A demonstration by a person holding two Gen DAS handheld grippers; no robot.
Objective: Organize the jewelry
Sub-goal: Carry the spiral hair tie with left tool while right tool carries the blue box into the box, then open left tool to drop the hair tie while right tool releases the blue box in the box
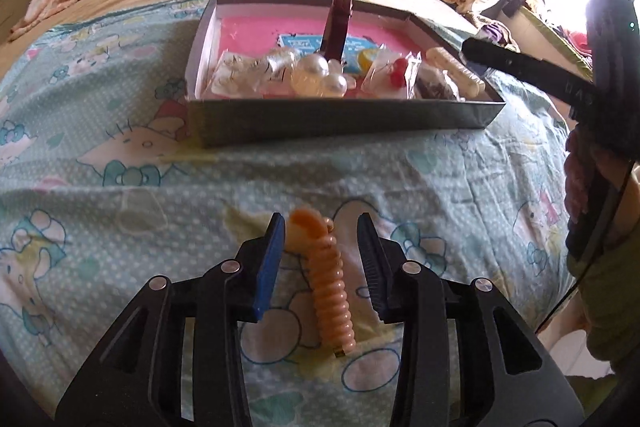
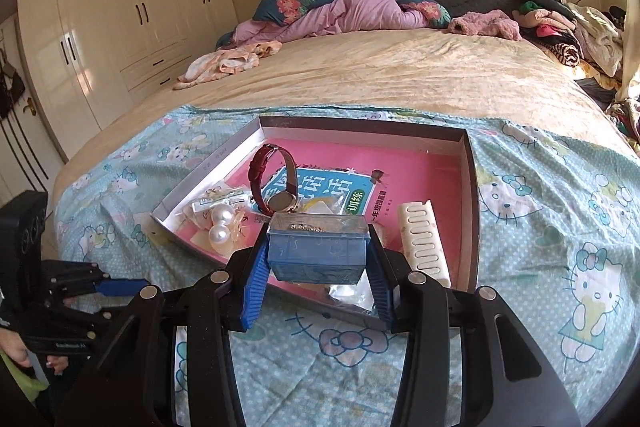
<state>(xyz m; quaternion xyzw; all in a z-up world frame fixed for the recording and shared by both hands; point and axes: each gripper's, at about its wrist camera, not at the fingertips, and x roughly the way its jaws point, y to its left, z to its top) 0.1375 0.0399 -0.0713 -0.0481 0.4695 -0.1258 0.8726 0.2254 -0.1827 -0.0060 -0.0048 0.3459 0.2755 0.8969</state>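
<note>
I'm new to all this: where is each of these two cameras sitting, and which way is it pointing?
Left wrist view: rides the left hand-held gripper, looking along its open fingers at an orange hair clip on the bed; the right hand-held gripper shows at the right edge.
Right wrist view: rides the right hand-held gripper, shut on a small clear box over the tray; the left gripper shows lower left.
Both share the tray, watch and pearls.

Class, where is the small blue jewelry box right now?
In the right wrist view, the blue jewelry box sits clamped in the right gripper, over the tray's near edge.
</note>
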